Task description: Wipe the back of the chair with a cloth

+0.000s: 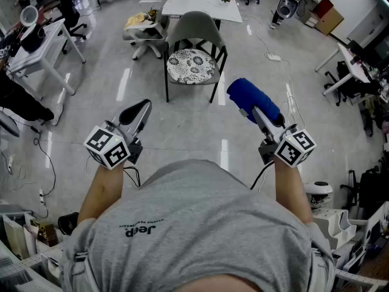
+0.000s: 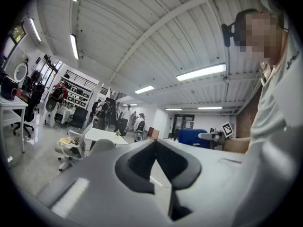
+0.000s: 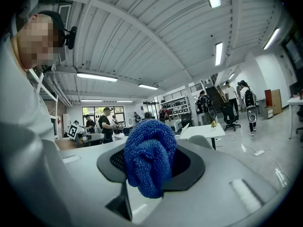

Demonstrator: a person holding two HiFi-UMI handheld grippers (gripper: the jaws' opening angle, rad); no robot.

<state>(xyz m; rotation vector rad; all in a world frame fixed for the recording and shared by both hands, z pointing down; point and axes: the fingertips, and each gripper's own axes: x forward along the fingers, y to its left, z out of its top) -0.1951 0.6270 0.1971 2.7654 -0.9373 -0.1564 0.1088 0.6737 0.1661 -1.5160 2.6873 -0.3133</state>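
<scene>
On the glossy grey floor (image 1: 182,126) of an open workshop, a person in a grey cotton T-shirt (image 1: 194,224) is holding a gripper in each hand. The right gripper (image 1: 250,109) is clamping a thick blue cloth (image 1: 250,97), its looped terry pile bunching into a rounded wad between the jaws. The left gripper (image 1: 143,108) is carrying nothing, with its smooth grey jaws pressing together into a single tapered point. Well ahead of both, the chair (image 1: 196,26) is standing upright on thin black metal legs, its curved, matte grey shell back rising behind a round cushion (image 1: 191,66) with a dark floral print on white. The chair is sitting just in front of the near edge of a white desk (image 1: 200,5), and the cloth is hanging in the air well apart from the chair back.
</scene>
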